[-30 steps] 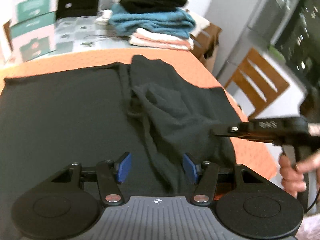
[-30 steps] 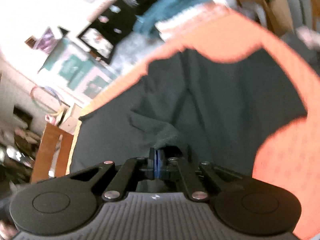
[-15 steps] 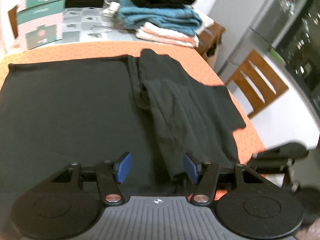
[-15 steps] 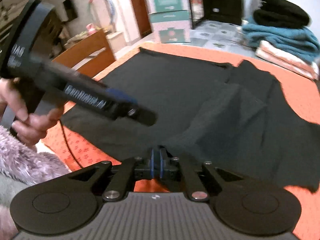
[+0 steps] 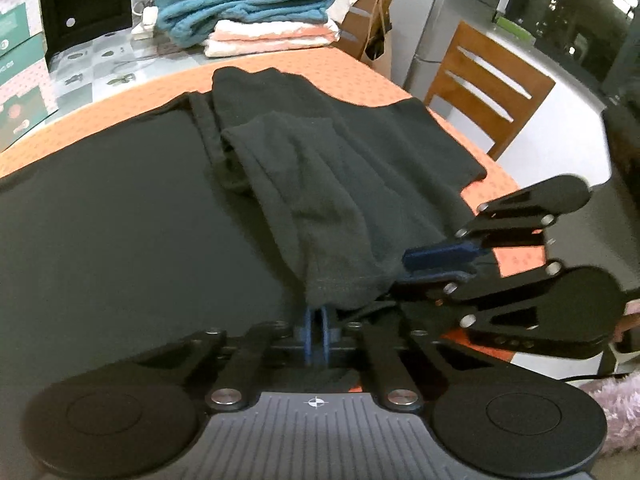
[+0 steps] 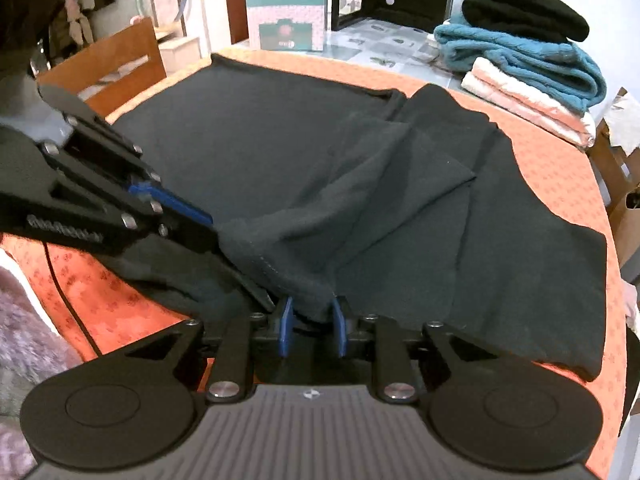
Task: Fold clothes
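A black garment [image 5: 120, 220] [image 6: 260, 140] lies spread on the orange tablecloth [image 5: 360, 80] [image 6: 560, 168]. Its sleeve [image 5: 328, 200] [image 6: 380, 184] is folded across the body toward the near edge. My left gripper [image 5: 316, 320] [image 6: 208, 224] is shut on the sleeve's hem. My right gripper [image 6: 312, 312] [image 5: 424, 266] sits right beside it. Its blue pads [image 6: 286, 328] stand a little apart, with a bunch of the same cloth between them.
A stack of folded clothes [image 5: 256, 12] [image 6: 520, 52], black, teal and pink, sits at the far end of the table. Boxes [image 6: 286, 12] and a black case [image 5: 84, 4] stand behind. Wooden chairs [image 5: 488, 88] [image 6: 112, 64] flank the table, and a paper bag [image 5: 368, 36] stands by the far corner.
My left gripper went from wide open to shut on the sleeve hem. My right gripper carried the sleeve to the near edge beside the left one, and its pads have parted.
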The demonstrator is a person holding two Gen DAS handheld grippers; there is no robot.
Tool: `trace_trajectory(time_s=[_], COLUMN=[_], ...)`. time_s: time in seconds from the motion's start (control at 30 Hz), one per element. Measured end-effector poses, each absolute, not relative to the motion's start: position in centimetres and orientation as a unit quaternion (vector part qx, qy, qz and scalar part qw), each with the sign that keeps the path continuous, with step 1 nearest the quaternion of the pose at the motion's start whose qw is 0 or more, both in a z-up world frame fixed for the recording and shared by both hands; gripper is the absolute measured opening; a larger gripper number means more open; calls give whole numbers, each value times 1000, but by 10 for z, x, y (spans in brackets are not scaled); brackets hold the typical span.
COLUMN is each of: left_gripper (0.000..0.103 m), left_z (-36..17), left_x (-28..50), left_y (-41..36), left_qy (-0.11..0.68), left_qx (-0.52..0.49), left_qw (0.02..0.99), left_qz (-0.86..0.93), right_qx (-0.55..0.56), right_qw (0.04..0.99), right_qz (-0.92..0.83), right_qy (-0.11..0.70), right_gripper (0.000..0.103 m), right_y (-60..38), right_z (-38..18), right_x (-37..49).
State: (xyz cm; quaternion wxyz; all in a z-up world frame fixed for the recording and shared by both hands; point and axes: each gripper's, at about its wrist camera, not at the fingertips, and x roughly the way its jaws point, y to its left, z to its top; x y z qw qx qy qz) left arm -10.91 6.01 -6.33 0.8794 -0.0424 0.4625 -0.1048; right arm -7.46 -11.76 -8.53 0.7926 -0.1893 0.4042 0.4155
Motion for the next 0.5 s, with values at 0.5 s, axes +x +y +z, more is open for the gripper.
trace_trajectory(time_s=[0.5], left_gripper=[3], left_z=[-28], left_x=[-108], left_y=[51], left_qy=[428], left_qx=[-46], left_qw=[888], left_qz=[-160], right_qx=[-89], right_qw=[838], right_qz=[386], right_qy=[376], right_gripper=[1], right_y=[-187], right_z=[-7], right_x=[-79])
